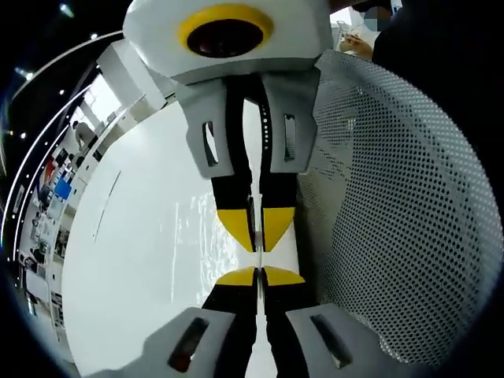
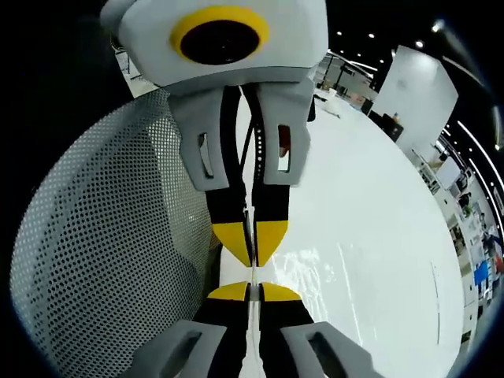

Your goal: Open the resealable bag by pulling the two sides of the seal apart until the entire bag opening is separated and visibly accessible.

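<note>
Both grippers meet tip to tip. The left gripper (image 1: 258, 272) and right gripper (image 2: 250, 287), yellow-tipped jaws closed, pinch the thin edge of the clear resealable plastic bag (image 1: 206, 236) above the glossy white table (image 1: 134, 260). A perforated white mesh panel (image 1: 402, 228) stands beside. No readable writing.

Glossy white table (image 1: 142, 260); perforated metal basket (image 1: 402, 236).

Place: a large indoor hall, like a showroom or open lab.
Ceiling: dark, with small spotlights (image 2: 419, 44) and long light strips (image 1: 39, 142).
Furnishing: a long white surface (image 2: 378, 236), a perforated metal panel (image 1: 409, 220), distant shelves with colourful items (image 1: 59, 189).
Walls: white partition (image 2: 417, 90).
</note>
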Tool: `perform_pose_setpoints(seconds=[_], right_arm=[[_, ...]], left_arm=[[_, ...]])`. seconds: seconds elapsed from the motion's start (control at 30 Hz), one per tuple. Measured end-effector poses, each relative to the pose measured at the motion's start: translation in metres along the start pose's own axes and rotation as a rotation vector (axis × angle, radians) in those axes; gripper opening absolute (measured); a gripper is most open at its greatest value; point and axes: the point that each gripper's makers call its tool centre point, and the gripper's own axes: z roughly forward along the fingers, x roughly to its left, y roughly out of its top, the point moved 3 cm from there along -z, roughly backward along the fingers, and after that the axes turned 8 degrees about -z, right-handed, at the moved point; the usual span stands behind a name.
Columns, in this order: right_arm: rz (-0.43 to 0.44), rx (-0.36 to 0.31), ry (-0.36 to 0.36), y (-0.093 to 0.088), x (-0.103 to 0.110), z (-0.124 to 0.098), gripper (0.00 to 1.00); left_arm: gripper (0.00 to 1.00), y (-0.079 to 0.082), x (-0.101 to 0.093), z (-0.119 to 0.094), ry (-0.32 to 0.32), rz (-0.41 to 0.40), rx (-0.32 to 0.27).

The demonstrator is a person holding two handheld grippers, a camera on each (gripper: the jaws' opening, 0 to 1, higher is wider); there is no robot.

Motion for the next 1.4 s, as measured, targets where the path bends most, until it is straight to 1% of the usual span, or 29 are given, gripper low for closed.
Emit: perform_pose_setpoints(seconds=[0.17, 0.33, 0.4, 0.57, 0.7, 0.73, 0.87, 0.9, 1.17, 1.4], right_arm=[[-0.009, -0.005, 0.006, 0.002, 0.004, 0.0, 0.0], [-0.016, -0.005, 0.008, 0.002, 0.006, 0.001, 0.0], [-0.018, -0.004, 0.007, 0.002, 0.005, 0.001, 0.0], [-0.024, -0.002, 0.002, 0.0, 0.005, 0.001, 0.0], [-0.01, -0.02, -0.015, 0.0, 0.003, -0.002, 0.0], [-0.008, -0.026, -0.025, 0.001, 0.003, -0.002, 0.0], [-0.001, -0.035, -0.019, 0.001, 0.002, -0.001, 0.0], [0.003, -0.036, -0.016, 0.0, 0.002, -0.001, 0.0], [-0.003, -0.025, -0.012, -0.005, 0.002, -0.004, 0.0], [-0.022, 0.008, -0.009, -0.012, 0.003, -0.003, 0.0]], left_arm=[[0.08, 0.0, -0.005, 0.004, 0.003, 0.006, 0.02], [0.02, 0.004, -0.008, 0.004, -0.012, 0.008, 0.007], [0.0, 0.005, -0.01, 0.005, -0.031, 0.012, 0.008], [0.0, 0.007, -0.008, 0.005, -0.024, 0.018, 0.001], [0.0, 0.008, -0.006, 0.002, -0.009, 0.014, -0.017], [0.0, 0.008, -0.004, 0.001, -0.002, -0.002, -0.023], [0.0, 0.007, -0.005, 0.0, -0.009, -0.027, -0.018], [0.0, 0.005, -0.004, 0.0, -0.009, -0.016, -0.013], [0.0, 0.002, -0.002, -0.001, -0.012, -0.02, -0.007], [0.0, -0.002, -0.002, -0.001, -0.007, -0.017, 0.001]])
